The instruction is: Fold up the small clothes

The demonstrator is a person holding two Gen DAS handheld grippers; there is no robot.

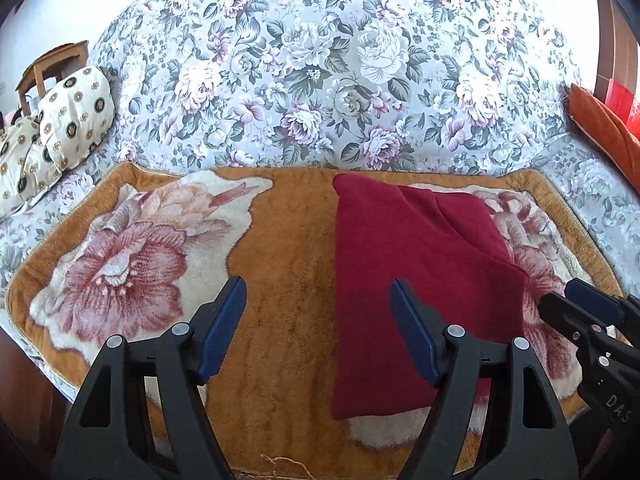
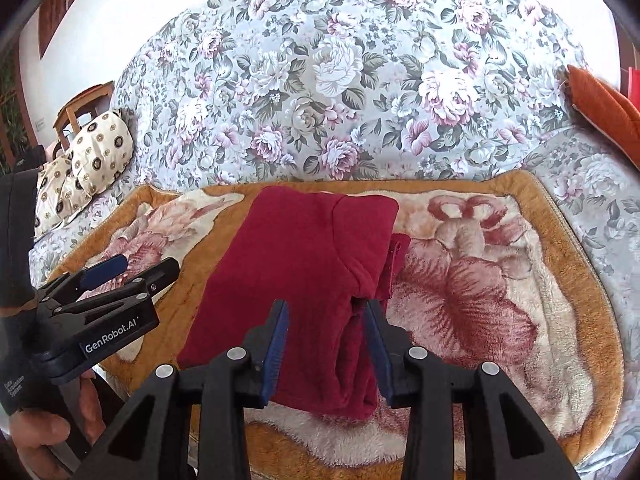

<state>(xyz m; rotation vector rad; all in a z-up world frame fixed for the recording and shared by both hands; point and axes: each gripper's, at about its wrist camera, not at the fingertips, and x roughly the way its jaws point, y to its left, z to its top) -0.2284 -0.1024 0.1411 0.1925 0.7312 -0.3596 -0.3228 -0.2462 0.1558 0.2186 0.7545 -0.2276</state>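
A dark red fleece garment (image 1: 416, 264) lies folded on a tan plush blanket with pink roses (image 1: 280, 280). In the left wrist view my left gripper (image 1: 318, 292) is open, with nothing between its blue pads, above the garment's left edge. The right gripper (image 1: 576, 300) shows at the right of that view. In the right wrist view the garment (image 2: 296, 280) lies centre, its sleeve folded along the right side. My right gripper (image 2: 326, 312) is open, its pads either side of the garment's right folded edge. The left gripper (image 2: 132, 270) shows at the left, held by a hand.
The blanket (image 2: 500, 300) lies on a sofa with a floral cover (image 2: 340, 80). Cream patterned cushions (image 1: 60, 128) sit at the left, an orange cushion (image 2: 604, 112) at the right. A wooden chair (image 1: 52, 68) stands behind the sofa's left end.
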